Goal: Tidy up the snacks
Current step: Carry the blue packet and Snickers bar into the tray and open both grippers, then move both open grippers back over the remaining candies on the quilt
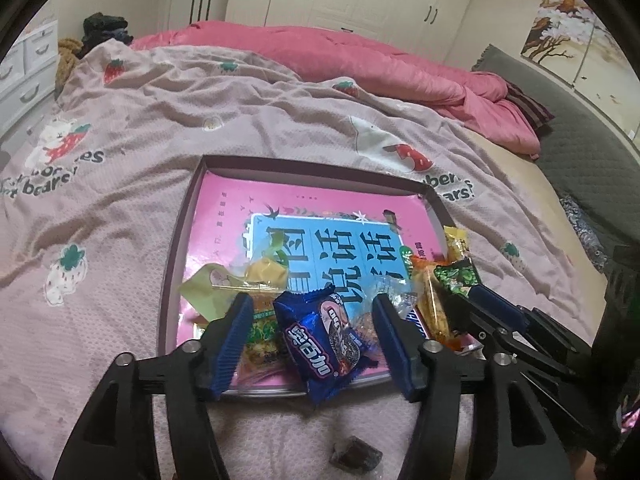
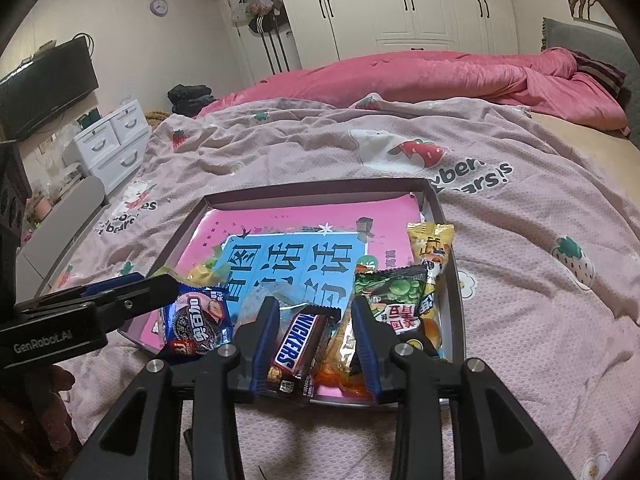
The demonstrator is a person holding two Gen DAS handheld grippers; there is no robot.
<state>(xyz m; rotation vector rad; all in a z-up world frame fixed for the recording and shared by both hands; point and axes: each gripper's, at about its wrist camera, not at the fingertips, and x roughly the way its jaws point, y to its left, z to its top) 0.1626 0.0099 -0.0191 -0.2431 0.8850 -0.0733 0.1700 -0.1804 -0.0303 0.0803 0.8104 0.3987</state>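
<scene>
A shallow box [image 1: 188,208] [image 2: 436,204] with a pink and blue printed sheet lies on the bed. Several snack packets lie at its near end. My left gripper [image 1: 314,304] is open, its jaws on either side of a blue Oreo packet [image 1: 328,336] [image 2: 200,320] that overhangs the near rim. My right gripper [image 2: 314,308] is open around a Snickers bar [image 2: 300,348], not closed on it. A green pea packet [image 2: 394,292] [image 1: 456,276] and a yellow packet [image 2: 430,248] lie at the right side. A yellow-green wrapper [image 1: 208,288] lies at the left.
A pink strawberry-print blanket [image 1: 160,128] covers the bed, with a pink duvet [image 2: 400,76] behind it. A small dark wrapped candy [image 1: 354,454] lies on the blanket in front of the box. White drawers [image 2: 112,140] stand left of the bed.
</scene>
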